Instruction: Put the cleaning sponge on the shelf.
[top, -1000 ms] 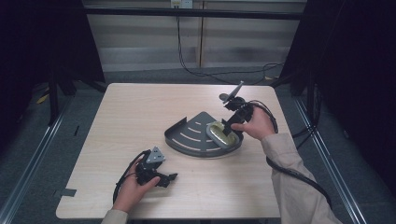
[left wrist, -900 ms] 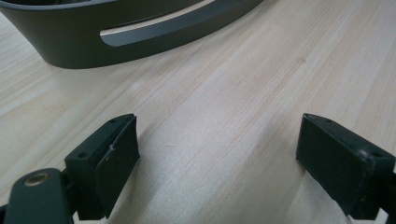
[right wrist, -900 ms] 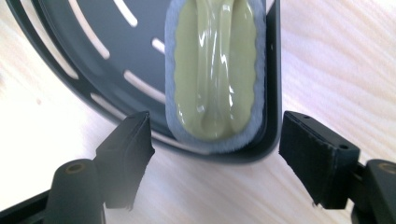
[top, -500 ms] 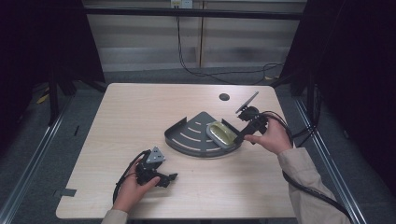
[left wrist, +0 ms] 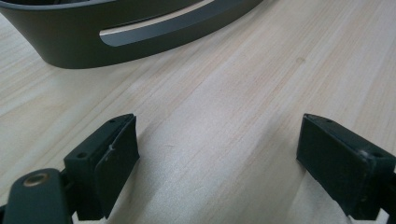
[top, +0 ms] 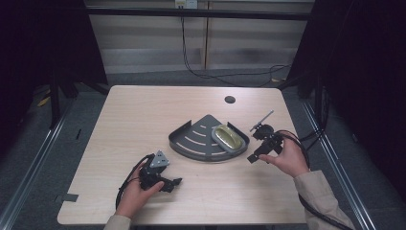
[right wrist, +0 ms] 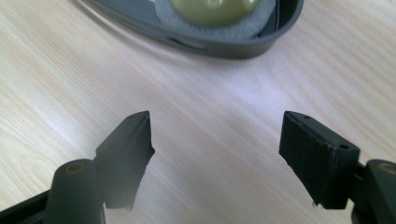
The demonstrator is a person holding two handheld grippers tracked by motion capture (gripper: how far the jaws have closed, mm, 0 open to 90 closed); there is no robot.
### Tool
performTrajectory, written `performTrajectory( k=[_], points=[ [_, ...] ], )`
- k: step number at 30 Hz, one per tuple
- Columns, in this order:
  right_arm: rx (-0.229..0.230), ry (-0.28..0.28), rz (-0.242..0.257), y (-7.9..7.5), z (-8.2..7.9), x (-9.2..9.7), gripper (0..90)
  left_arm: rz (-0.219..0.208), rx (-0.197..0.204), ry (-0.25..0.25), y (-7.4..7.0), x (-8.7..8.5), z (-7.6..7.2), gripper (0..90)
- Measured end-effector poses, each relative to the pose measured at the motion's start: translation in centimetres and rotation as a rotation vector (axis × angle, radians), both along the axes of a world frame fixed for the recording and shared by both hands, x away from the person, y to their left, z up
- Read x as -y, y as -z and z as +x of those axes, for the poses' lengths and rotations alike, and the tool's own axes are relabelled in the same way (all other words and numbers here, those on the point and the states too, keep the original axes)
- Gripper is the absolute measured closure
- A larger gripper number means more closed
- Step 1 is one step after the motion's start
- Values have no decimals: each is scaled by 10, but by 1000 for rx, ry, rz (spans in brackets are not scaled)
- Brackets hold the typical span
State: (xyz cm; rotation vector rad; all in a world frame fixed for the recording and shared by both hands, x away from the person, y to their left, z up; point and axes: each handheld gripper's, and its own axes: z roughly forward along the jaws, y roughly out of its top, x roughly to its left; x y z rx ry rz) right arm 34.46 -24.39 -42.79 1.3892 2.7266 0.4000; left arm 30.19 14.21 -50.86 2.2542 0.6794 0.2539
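High view: the pale wooden bench (top: 143, 120) carries everything, with a small dark round hole (top: 230, 99) in its top toward one o'clock. At the centre sits a dark grey fan-shaped tray (top: 194, 139) with slotted ribs, its curved wall facing six o'clock. Toward the three o'clock end of the tray lies a yellow-green soap bar (top: 226, 136) on a light grey pad (top: 234, 145). Just off the tray's three o'clock edge, the right gripper (top: 253, 157) is held in a hand, apart from the tray; in the right gripper view its jaws stand released and wide with bare bench between them, and the tray rim (right wrist: 224, 46) with the soap (right wrist: 210, 9) lies ahead at twelve o'clock. At seven o'clock of the tray, well apart from it, the left gripper (top: 174, 182) rests in the other hand; the left gripper view shows its jaws likewise released, nothing between them, the tray wall (left wrist: 70, 42) ahead at eleven o'clock.
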Motion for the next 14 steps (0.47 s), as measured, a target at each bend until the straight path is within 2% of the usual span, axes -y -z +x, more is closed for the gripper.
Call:
performTrajectory(
  k=[8, 11, 14],
  points=[
    [37, -1, 10, 10, -17, 6, 253, 3, 1, 1, 0, 0, 0, 122],
    [37, -7, 3, 10, -19, 5, 255, 3, 1, 0, 0, 0, 0, 122],
    [36, 0, 25, 8, -18, 5, 259, 2, 1, 1, 0, 0, 0, 122]
  ],
)
